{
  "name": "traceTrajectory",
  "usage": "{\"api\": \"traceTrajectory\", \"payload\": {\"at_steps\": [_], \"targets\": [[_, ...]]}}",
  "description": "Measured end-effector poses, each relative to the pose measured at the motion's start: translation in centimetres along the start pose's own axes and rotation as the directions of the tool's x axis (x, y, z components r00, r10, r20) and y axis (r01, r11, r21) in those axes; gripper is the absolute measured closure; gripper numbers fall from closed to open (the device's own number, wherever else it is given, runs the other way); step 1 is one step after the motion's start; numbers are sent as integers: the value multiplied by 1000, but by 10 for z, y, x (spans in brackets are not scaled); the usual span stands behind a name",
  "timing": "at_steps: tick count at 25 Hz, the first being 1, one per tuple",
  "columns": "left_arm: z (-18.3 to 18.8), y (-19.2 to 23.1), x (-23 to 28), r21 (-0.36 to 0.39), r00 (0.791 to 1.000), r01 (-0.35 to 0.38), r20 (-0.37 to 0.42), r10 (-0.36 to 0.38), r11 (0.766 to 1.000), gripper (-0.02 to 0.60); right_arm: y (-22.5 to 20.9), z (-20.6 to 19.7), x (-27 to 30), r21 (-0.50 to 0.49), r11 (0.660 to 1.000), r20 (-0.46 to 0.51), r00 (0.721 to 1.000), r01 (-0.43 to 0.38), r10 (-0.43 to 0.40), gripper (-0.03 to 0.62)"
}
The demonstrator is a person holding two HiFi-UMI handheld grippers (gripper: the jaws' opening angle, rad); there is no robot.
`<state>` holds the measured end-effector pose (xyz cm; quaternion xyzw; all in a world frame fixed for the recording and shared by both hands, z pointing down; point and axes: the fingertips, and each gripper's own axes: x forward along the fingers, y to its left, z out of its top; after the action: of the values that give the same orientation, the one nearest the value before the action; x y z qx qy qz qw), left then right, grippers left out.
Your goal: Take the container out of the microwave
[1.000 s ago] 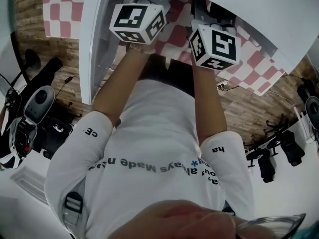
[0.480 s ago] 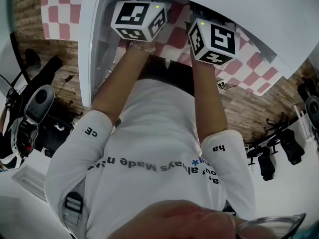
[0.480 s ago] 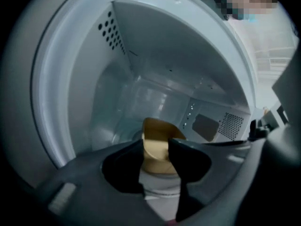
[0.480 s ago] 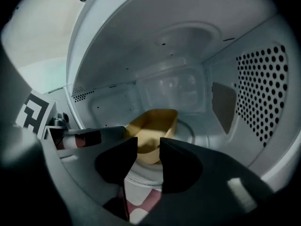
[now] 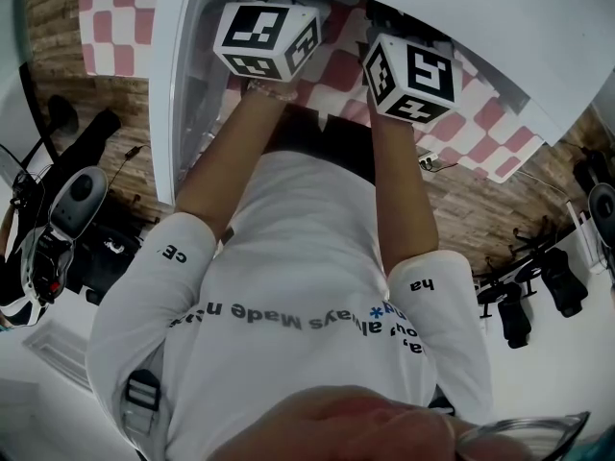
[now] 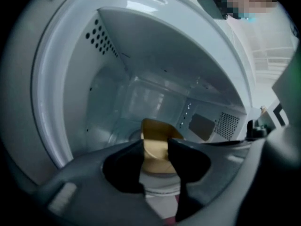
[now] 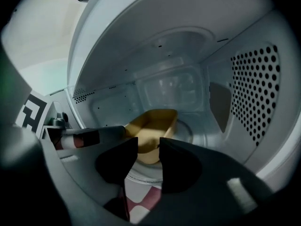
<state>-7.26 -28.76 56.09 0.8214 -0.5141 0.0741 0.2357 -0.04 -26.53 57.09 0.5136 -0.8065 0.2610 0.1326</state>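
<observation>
Both grippers reach into the open microwave (image 7: 244, 93), where the yellow container (image 7: 153, 121) sits on the turntable, long axis running away toward the back wall. The left gripper (image 6: 155, 144) appears clamped on one end. The right gripper (image 7: 148, 142) holds its jaws narrowly parted, the near wall in the gap.
</observation>
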Motion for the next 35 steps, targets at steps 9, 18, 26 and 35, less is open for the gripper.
{"api": "traceTrajectory", "payload": {"at_steps": [9,18,26,35], "targets": [[-3,-12,-11,6,1000,5,-4,-5,1000,420,0,2,-14,-6,1000,6,1000,-6,6,451],[-2,-26,-28,16,1000,24,-14,-24,1000,422,3,7,-31,-20,1000,11,1000,-8,9,456],[-2,-40,-46,23,999,33,-15,-33,999,423,8,7,-51,-32,999,8,1000,-17,17,457],[-5,-55,-66,51,999,42,-25,-41,998,422,17,2,-74,-42,999,2,1000,-28,28,458]]}}
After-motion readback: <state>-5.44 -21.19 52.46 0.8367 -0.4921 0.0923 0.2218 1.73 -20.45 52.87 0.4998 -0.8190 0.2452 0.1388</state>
